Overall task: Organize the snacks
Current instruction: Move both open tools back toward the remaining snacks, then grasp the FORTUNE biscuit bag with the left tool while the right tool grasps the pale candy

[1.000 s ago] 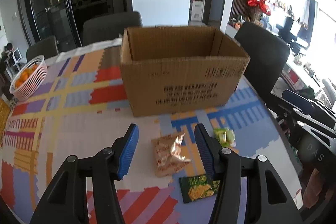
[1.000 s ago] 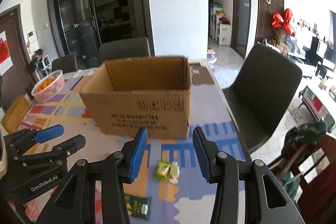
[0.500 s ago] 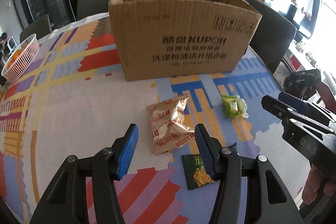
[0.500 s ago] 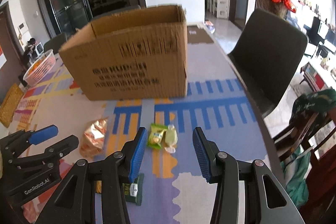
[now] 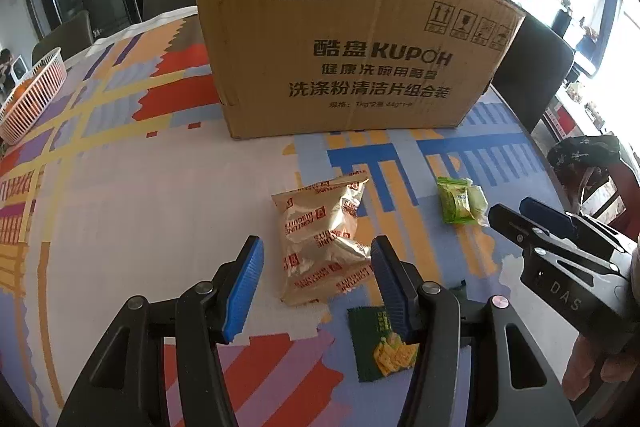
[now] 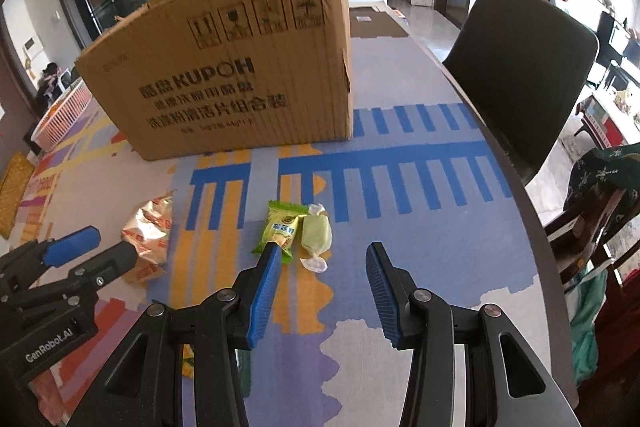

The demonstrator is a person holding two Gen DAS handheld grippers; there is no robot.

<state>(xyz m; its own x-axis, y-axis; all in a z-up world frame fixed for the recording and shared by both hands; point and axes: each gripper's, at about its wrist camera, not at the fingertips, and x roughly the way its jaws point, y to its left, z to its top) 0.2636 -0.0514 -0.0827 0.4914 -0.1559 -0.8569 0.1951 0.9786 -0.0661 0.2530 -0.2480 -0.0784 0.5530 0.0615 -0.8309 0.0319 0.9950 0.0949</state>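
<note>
An open cardboard box (image 5: 352, 55) stands on the table; it also shows in the right wrist view (image 6: 240, 75). A gold biscuit bag (image 5: 322, 239) lies in front of it, between the blue pads of my open left gripper (image 5: 316, 275). A dark green snack packet (image 5: 382, 343) lies under the left gripper's right finger. A light green wrapped snack (image 6: 282, 229) and a pale green candy (image 6: 316, 233) lie just ahead of my open, empty right gripper (image 6: 322, 275), by its left finger. The right gripper also shows in the left wrist view (image 5: 520, 217).
A white basket of oranges (image 5: 28, 95) sits at the table's far left. A dark chair (image 6: 520, 67) stands at the right table edge (image 6: 516, 179). A patterned cloth covers the table. Clothes hang on a wooden chair (image 6: 600, 195) at right.
Both grippers have come down and forward toward the table. The biscuit bag now lies between the left pads, and the green snacks sit closer to the right gripper. Both stay open.
</note>
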